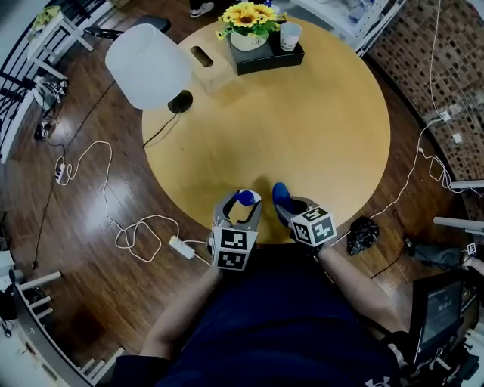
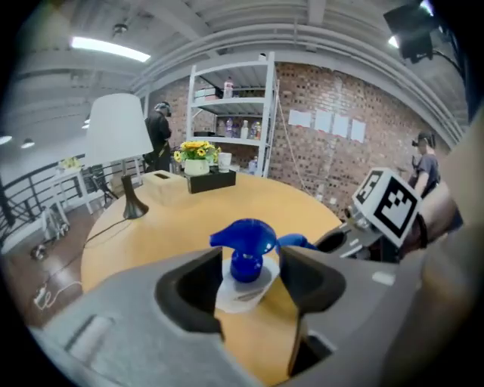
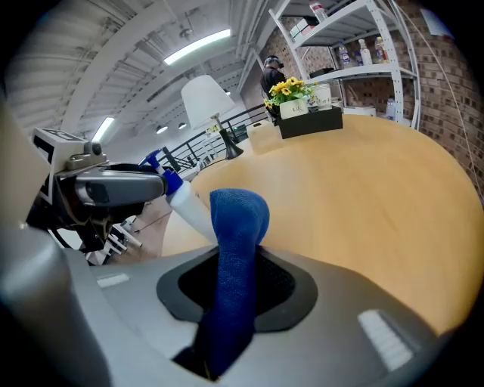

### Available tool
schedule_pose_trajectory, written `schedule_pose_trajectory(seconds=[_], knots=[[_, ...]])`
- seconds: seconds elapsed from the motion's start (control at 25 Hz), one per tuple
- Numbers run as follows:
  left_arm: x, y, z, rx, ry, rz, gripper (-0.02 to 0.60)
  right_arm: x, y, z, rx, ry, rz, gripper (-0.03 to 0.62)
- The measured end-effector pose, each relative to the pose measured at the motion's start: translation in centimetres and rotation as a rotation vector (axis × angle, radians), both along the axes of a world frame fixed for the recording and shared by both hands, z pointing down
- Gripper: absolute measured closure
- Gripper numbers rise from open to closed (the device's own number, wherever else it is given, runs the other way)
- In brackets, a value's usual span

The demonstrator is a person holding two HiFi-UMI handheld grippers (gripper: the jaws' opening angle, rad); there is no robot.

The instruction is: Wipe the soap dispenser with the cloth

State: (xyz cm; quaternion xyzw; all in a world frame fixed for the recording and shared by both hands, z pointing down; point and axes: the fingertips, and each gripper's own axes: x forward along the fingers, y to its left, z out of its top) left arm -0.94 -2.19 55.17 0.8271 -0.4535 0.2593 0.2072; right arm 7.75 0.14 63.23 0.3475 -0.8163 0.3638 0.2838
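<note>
The left gripper (image 2: 249, 281) is released: its jaws stand apart on both sides of the dispenser (image 2: 246, 255), and the pads do not press on it. The blue pump head is between the jaws, and the white body goes down under it to the surface (image 1: 302, 128). I think the gripper is kept around the dispenser to steady it or to take it again for the wiping. Whether the bottle stands fully by itself, I cannot tell.

The right gripper (image 3: 236, 281) is clenched on the cloth (image 3: 239, 219). The blue cloth comes out forward from the jaws as a thick fold, so there is a soft end to rub with. This end is just beside the white body of the dispenser, at about 10 o'clock from the gripper in the right gripper view. Contact is not clear.

In the head view both grippers and the dispenser are at the 6 o'clock edge of the round surface, close to the person.

The body of the dispenser is not transparent, so its content is not visible. At 12 o'clock a black tray (image 1: 291, 54) holds a pot of yellow flowers (image 1: 246, 15) and a white cup (image 1: 290, 35); what is inside the cup cannot be seen. A lamp (image 1: 147, 64) stands at about 10 o'clock.
</note>
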Motion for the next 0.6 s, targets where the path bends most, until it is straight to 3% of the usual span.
schedule_pose_trajectory(seconds=[0.12,0.2,0.44,0.6], knots=[[0.2,-0.5,0.6,0.008,-0.013,-0.05,0.417,0.1,0.1,0.0,0.0,0.004,0.0,0.493],[-0.5,-1.1,0.4,0.015,0.022,-0.076,0.442,0.1,0.0,-0.1,0.005,0.006,0.005,0.493],[-5.9,-3.0,-0.4,-0.081,0.401,-0.377,0.445,-0.5,-1.5,-0.8,-0.002,-0.034,0.058,0.493],[-10.3,-2.9,1.3,-0.162,0.644,-0.549,0.448,-5.4,-3.3,-3.9,0.062,-0.123,-0.003,0.493]])
